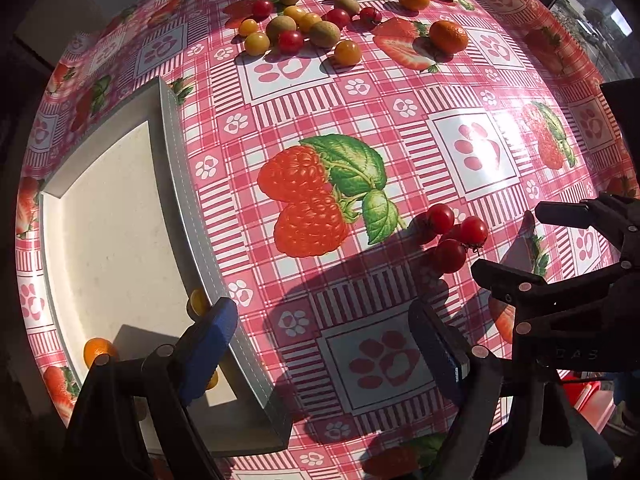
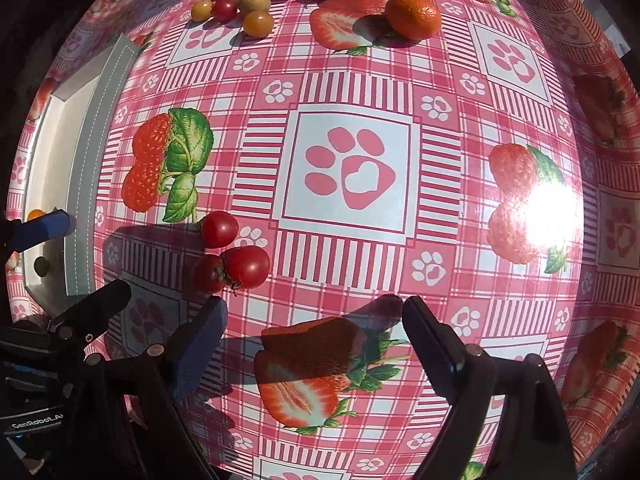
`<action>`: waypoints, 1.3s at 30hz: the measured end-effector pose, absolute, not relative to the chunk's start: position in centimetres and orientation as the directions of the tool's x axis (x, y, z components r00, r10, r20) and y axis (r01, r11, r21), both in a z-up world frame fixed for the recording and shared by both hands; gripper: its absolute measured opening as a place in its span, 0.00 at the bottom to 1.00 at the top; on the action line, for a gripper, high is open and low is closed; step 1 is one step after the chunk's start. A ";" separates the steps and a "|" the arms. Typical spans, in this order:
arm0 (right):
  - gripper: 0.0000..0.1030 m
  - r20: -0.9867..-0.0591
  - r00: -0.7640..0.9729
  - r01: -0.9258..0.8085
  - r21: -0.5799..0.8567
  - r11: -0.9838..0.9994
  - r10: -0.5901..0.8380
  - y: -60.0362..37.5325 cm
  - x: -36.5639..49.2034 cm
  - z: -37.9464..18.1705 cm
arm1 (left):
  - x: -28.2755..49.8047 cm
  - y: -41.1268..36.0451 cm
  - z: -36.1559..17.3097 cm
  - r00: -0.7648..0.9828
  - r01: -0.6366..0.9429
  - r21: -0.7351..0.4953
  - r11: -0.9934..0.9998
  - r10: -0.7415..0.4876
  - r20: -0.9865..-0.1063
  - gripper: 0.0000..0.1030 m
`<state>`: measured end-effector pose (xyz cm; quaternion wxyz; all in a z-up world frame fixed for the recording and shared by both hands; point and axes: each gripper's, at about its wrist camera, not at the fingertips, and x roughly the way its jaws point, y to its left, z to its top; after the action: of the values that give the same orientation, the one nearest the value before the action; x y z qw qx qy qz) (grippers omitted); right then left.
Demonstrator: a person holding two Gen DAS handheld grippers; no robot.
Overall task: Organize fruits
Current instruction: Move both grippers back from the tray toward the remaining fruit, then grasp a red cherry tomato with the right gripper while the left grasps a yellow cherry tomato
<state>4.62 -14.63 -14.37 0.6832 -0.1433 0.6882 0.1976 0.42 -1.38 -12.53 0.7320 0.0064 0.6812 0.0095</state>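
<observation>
While both grippers hung open and empty, the right gripper [image 2: 312,344] needed to straddle one red tomato [image 2: 219,229] at ten o'clock, squeezing gently.

**Setting: domestic table**

A home dining spot. A glossy pink checked oilcloth [image 2: 460,92] printed with strawberries and paw marks covers the table; loose small fruits [image 1: 304,24] lie on it in sunlight beside a white rectangular tray [image 1: 112,208].

Hard sunlight; sharp dark shadows on the desk [image 1: 400,92]; blown-out glare at right in the right wrist view; heavy fisheye bending, black corners.
</observation>
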 end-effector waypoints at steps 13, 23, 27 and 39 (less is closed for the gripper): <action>0.59 -0.992 0.073 -0.577 0.039 0.816 0.100 -10.3 4.1 -14.3 | 4.7 1.3 -11.0 0.127 -0.128 -0.026 0.991 -0.010 -0.992 0.86; 0.50 -0.989 0.100 -0.586 0.029 0.810 0.108 -11.2 3.1 -12.9 | 12.3 -0.7 -12.6 0.194 -0.143 -0.050 0.988 -0.022 -0.981 0.85; 0.43 -0.989 0.112 -0.592 0.013 0.806 0.099 -11.9 3.0 -13.0 | 14.7 -0.9 -14.4 0.185 -0.172 -0.070 0.983 -0.037 -0.982 0.72; 0.06 -0.988 0.100 -0.603 0.033 0.797 0.117 -13.1 4.0 -13.3 | 17.9 -2.9 -15.4 0.223 -0.159 -0.013 0.987 0.023 -0.975 0.22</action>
<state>3.96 -13.06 -13.32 0.7153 -0.1955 0.6219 0.2517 17.86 -2.88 -15.38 0.7800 -0.0550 0.6206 0.0584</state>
